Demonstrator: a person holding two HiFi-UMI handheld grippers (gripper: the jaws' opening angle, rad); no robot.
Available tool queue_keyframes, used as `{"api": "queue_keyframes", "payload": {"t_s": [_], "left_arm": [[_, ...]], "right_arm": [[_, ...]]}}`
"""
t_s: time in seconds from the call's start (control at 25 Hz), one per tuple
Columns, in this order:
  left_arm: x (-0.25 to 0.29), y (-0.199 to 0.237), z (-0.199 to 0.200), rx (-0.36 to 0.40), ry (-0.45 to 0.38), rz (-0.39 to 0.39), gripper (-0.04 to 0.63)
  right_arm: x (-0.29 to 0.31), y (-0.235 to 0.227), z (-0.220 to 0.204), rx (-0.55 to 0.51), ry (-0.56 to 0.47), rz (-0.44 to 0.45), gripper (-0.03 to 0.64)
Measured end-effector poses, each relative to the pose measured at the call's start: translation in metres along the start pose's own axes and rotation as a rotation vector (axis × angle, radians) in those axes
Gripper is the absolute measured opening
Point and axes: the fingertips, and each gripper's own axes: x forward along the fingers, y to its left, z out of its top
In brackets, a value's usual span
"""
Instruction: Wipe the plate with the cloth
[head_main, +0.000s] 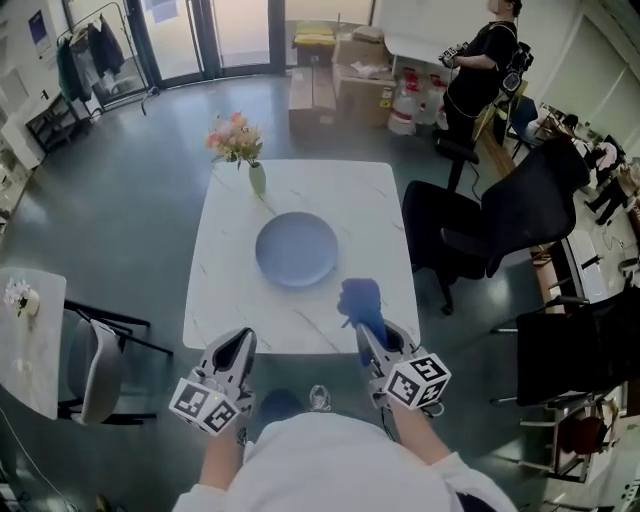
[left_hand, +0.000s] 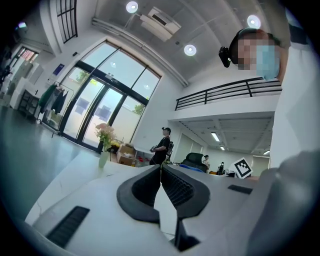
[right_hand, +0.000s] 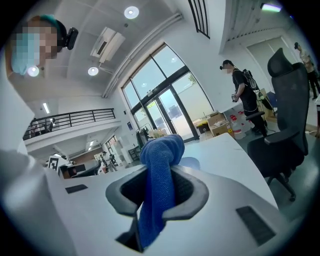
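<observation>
1. Blue cloth (head_main: 361, 300) is pinched in the right tongs (head_main: 367, 328). A bunched end sticks out past the tips.
2. Seen in the right gripper view, the cloth (right_hand: 161, 165) fills the gap of the right tongs (right_hand: 160, 174). The pads press on it from both sides, and its tail hangs down between them.
3. The left tongs (head_main: 243, 341) are closed tip to tip. The left gripper view shows the left tongs (left_hand: 161, 168) with nothing between them.
4. Both tongs are held side by side at the near edge of a white, marble-patterned worktop (head_main: 355, 205), pointing across it.
5. A round, pale blue plate (head_main: 297, 249) lies flat on the worktop ahead of the tongs, roughly between the lines they point along. It is near the cloth but not touching it.
6. Beyond the plate, well ahead of the left tongs, a small vase (head_main: 257, 179) of pink flowers stands upright.
7. To the right of the right tongs, a black office chair (head_main: 500, 225) stands beside the worktop.
</observation>
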Motion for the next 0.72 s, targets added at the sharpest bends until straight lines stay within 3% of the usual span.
{"api": "queue_keyframes", "payload": {"t_s": [0.24,0.48,0.72], "left_arm": [[0.025,0.039,0.005,-0.025,0.019,0.011,0.034],[0.059,0.085,0.026,0.020,0.074,-0.034,0.034],[0.089,0.131,0.043,0.004,0.107,-0.088,0.034]], "right_arm": [[0.044,-0.010,0.004,0.017,0.022,-0.005,0.092],[0.088,-0.006,0.021,0.025,0.001,-0.053,0.092],[0.124,-0.003,0.035,0.024,-0.042,-0.112,0.092]]}}
